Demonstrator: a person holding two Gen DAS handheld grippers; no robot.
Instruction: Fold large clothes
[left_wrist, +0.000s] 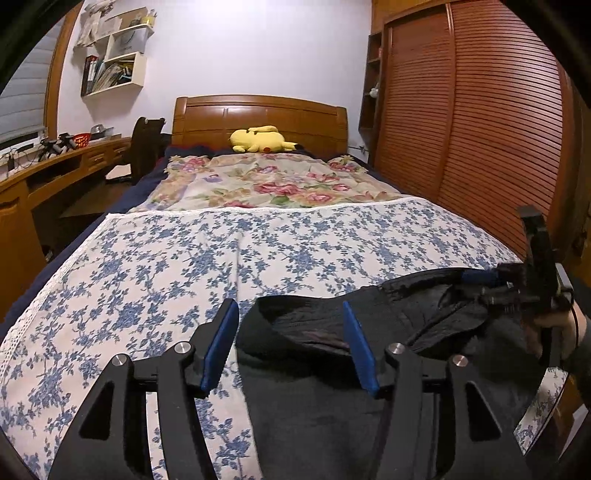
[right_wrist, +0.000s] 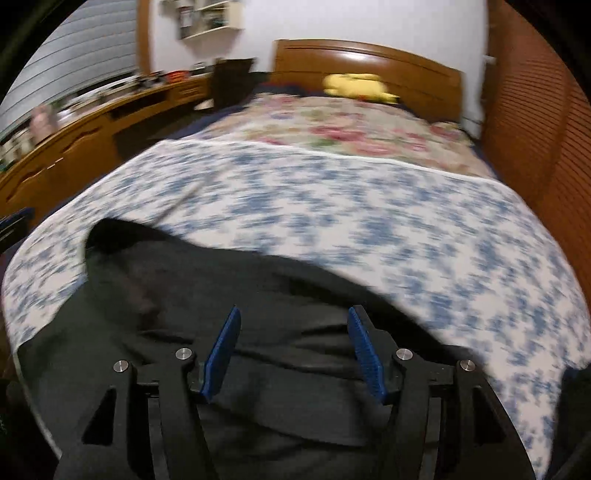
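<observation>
I judge the job barely under way. The dark garment (left_wrist: 369, 369) lies in a loose, rumpled heap on the near end of the bed (left_wrist: 184, 258), on the blue-flowered cover, with no flat panel and no clean crease that I can make out. One rounded lobe of it, maybe a hood or a sleeve end, sticks out to the left in my right wrist view, though that view is blurred and I cannot name the part.

My left gripper (left_wrist: 291, 347) hangs over the garment's left edge with its blue fingers (left_wrist: 221, 343) spread wide and nothing between them; one finger is over the cover, the other over the cloth. My right gripper (right_wrist: 293, 350) hangs above the middle of the garment (right_wrist: 280, 369), its fingers (right_wrist: 364, 354) just as wide and empty. From the left wrist view I can see the right gripper at the garment's far right side, close to the raised cloth there, my hand behind it.

So nothing is folded yet, as far as I can tell. Still to do: spread the garment flat, bring the sides and sleeves in, then fold it up. The slack, dark cloth will probably bunch when I pinch it.
</observation>
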